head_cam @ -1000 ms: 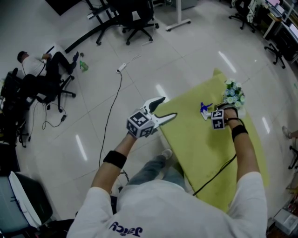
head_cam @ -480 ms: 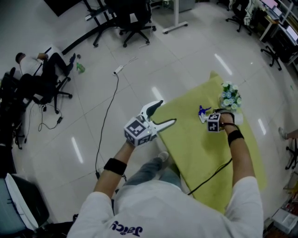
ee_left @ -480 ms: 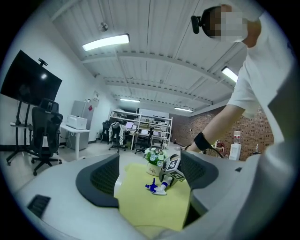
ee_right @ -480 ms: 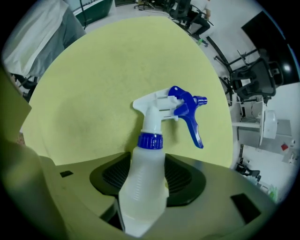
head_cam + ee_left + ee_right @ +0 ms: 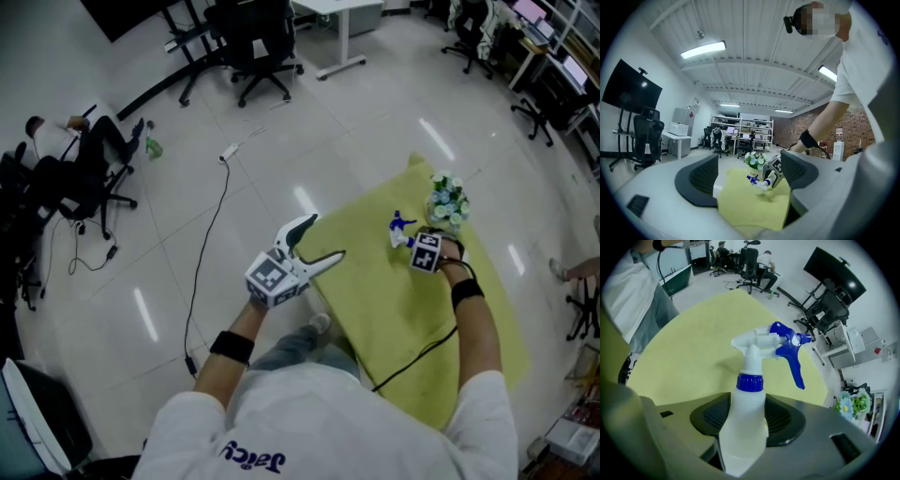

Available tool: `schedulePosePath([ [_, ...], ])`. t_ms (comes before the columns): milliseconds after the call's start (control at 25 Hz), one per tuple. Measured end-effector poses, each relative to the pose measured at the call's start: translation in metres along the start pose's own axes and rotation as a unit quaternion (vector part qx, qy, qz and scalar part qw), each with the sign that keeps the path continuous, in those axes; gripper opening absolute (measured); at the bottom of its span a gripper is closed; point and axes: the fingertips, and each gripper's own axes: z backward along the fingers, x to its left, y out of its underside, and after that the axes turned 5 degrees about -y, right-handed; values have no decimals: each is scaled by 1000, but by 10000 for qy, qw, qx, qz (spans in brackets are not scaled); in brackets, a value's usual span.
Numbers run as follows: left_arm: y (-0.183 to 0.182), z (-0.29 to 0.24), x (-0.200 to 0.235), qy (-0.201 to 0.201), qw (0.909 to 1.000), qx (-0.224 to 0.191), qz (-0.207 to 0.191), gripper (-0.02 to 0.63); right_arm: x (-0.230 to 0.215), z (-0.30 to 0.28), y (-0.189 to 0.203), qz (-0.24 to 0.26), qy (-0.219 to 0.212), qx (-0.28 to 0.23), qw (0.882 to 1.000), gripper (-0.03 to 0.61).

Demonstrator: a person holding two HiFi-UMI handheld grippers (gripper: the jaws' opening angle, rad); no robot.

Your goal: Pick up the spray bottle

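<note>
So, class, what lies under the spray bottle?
The yellow cloth lies beneath the spray bottle, gripped at its body by the right gripper, whose jaws are closing. The gripper covers the bottle's base, so contact with the cloth cannot be seen.

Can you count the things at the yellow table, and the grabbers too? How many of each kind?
spray bottle: 1, between the closing jaws of the right gripper
flowers: 1 bunch
grippers: 2, the left gripper open and empty
total: 4
</note>
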Motion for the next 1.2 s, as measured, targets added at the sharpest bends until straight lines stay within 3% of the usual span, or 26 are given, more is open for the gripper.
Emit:
schedulePosePath([
  [200,-21,8,-18,-113,9999,-10,30,403,4,42,-25,-744,299,-1083,9909,229],
  [320,-29,6,-31,-3,10000,-98,-15,403,5,71,-33,-1155,592,-1697,9769,229],
  [520,-32,2,-54,286,9995,-123,-69,403,14,104,-22,-1796,1126,-2235,9514,227],
  [760,-53,-11,-78,646,9965,-437,-307,403,28,175,-13,-2796,1715,-3210,8884,227],
  [880,-68,-15,-94,764,9962,-403,-84,403,40,209,-4,-3228,2047,-3565,8525,227],
  [1200,-77,-32,-143,1174,9917,-515,45,403,83,278,63,-4422,3004,-3829,7534,227],
])
